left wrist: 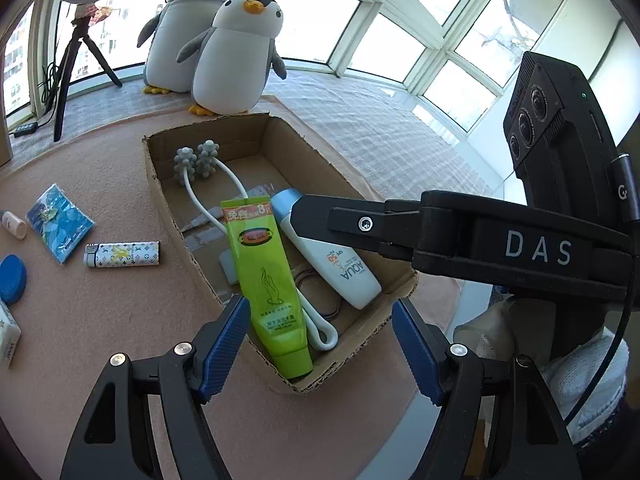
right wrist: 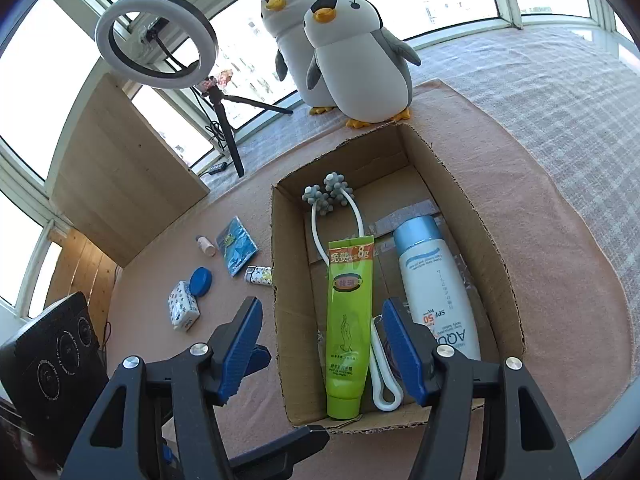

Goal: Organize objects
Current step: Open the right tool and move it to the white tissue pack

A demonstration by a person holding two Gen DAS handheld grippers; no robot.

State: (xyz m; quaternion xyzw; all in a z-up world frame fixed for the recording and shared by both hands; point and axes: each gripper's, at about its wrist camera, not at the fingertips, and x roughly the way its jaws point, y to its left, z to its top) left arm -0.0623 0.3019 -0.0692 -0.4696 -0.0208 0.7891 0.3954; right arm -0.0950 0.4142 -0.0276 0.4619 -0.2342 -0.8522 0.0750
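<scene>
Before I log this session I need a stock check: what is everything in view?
Cardboard box: 1, brown, on pink mat.
Green tube: 1, in box.
White sunscreen bottle: 1, blue cap, in box.
Roller massager: 1, white-grey, in box.
Patterned lighter: 1, beside box.
Blue packet: 1, on mat.
Blue round lid: 1, on mat.
Tissue pack: 1, white-blue.
Small pale bottle: 1.
Plush penguins: 2, grey-white, behind box.
Ring light: 1, on tripod.
Left gripper: open.
Right gripper: open.

tube (right wrist: 347, 332) in box (right wrist: 496, 248), lighter (right wrist: 258, 275) left

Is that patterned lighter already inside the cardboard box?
No, the lighter lies on the pink mat to the left of the box, outside its wall.
</scene>
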